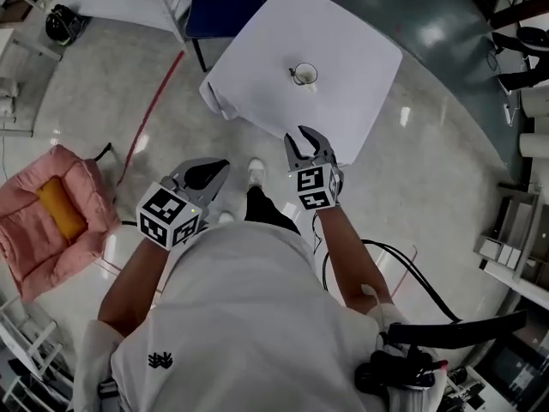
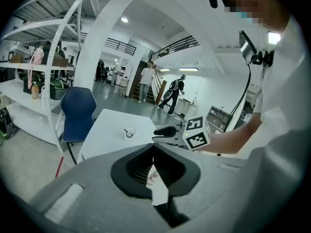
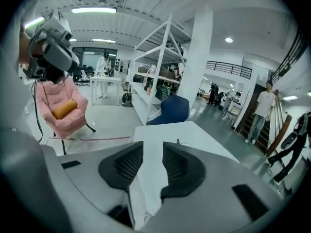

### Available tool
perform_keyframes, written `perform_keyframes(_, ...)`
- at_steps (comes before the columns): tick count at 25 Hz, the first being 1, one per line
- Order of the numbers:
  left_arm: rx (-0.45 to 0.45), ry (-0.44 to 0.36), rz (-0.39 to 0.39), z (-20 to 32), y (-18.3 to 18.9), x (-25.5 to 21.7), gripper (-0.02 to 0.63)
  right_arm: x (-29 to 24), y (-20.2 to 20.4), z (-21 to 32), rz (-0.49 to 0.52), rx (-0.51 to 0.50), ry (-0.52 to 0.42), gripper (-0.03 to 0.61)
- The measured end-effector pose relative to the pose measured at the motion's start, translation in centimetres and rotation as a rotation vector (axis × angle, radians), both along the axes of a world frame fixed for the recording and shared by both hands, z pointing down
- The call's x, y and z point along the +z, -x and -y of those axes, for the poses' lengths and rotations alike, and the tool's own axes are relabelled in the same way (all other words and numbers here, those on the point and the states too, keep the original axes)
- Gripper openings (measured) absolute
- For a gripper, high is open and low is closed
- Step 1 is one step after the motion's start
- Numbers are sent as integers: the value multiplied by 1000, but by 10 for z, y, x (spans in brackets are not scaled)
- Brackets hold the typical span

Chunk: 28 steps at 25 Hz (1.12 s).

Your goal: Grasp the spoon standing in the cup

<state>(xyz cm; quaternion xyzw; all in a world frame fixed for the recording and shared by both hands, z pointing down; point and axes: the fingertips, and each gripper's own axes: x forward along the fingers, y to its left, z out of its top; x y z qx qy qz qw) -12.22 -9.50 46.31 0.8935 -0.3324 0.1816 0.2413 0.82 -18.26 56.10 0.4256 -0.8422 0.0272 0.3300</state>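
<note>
A small clear cup (image 1: 305, 76) with a spoon (image 1: 295, 73) in it stands near the middle of a white table (image 1: 343, 101). My right gripper (image 1: 302, 137) hovers at the table's near edge, short of the cup, its jaws open and nothing between them. In the right gripper view the gripper (image 3: 153, 152) points at the table, and only the top of the spoon (image 3: 178, 141) shows above the right jaw. My left gripper (image 1: 221, 168) is lower left, off the table, jaws shut and empty. The left gripper view shows the cup (image 2: 129, 132) and the right gripper (image 2: 165, 131).
A blue chair (image 1: 219, 3) stands at the table's far side. A pink armchair (image 1: 51, 213) with an orange cushion sits on the floor to the left. White shelving (image 3: 160, 47) rises behind the table. Black cables (image 1: 412, 273) trail at my right. People stand in the distance.
</note>
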Motion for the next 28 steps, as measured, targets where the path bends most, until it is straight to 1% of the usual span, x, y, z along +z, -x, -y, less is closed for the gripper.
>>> perform_keyframes(4,-40,1,28,63,-12,-4,12,36,-16,82,-52,-22,15,133)
perform_keyframes(7,-75,-7,37,97,-18,-6,12,65,-23,129,-98,-37,15,164)
perform_keyframes(9,-83,-11,52,112,-21,-7,12,82,-27,153,-121,-35,14,182)
perform_keyframes(13,-102,-10,77,130,-13,-8,12,110,-20,188,-150,-16,23,207)
perform_keyframes(17,-118,-17,120,140,0,-14,12,126,-10,205,-178,-20,21,207)
perform_keyframes(20,-147,-18,137,148,4,-17,12,138,-8,217,-204,-37,20,205)
perform_keyframes(23,-156,-20,151,151,4,-19,12,147,-10,224,-231,-44,21,185)
perform_keyframes(25,-158,-21,156,154,6,-19,12,150,-13,229,-256,-36,18,139)
perform_keyframes(27,-158,-20,162,157,11,-19,12,151,-12,232,-268,-24,10,60)
perform_keyframes(28,-156,-20,165,159,14,-19,12,151,-11,232,-269,-22,6,57)
